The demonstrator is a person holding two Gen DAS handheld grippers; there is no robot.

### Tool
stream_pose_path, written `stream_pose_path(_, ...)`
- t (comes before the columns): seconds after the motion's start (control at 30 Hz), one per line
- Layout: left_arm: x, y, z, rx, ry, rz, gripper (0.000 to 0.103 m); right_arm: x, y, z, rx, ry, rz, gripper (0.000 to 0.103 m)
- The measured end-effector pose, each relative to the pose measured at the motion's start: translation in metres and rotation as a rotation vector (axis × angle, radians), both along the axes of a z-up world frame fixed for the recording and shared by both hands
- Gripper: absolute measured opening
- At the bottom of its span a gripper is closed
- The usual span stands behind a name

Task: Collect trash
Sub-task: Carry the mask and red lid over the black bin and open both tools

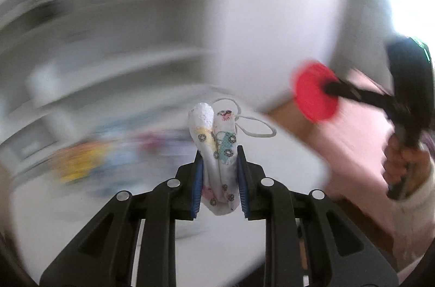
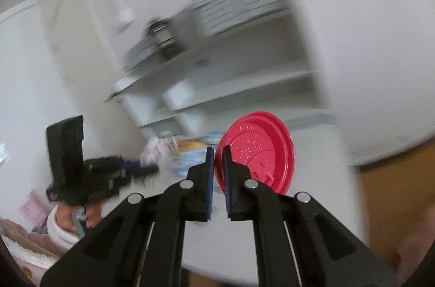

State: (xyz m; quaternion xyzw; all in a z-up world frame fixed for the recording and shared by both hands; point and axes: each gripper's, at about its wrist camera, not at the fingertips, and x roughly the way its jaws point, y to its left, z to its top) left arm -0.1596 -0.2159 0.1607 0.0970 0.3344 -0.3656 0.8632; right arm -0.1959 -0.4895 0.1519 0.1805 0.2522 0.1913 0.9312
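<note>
My left gripper is shut on a folded face mask, white with small printed cars, held upright above the white table; its ear loop hangs off to the right. My right gripper is shut on the rim of a red plastic cup lid, held on edge above the table. The lid also shows in the left wrist view, pinched by the right gripper at the right. The left gripper appears blurred in the right wrist view at the left.
A blurred pile of colourful items lies on the far part of the round white table; it also shows in the right wrist view. White shelving stands behind. A wooden floor lies beyond the table's right edge.
</note>
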Motion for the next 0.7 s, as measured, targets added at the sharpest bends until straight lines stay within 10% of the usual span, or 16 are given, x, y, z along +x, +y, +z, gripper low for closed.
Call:
stream_pose_path(0.27,-0.096,-0.226,-0.146,0.21,0.251,-0.508,0.022,-0.095,-0.158,-0.159,0.019,0.427,-0.444,0.008)
stream_pose_path(0.47,-0.077,-0.301,-0.331,0.533,0.411,-0.454,0.019,-0.092,-0.195,-0.331,0.142,0.754,-0.504,0.008)
stream_pose_path(0.7,-0.065,-0.324,-0.365,0.548,0.477,-0.452,0.027,-0.08,-0.207,-0.408,0.31,0.87,-0.517,0.008)
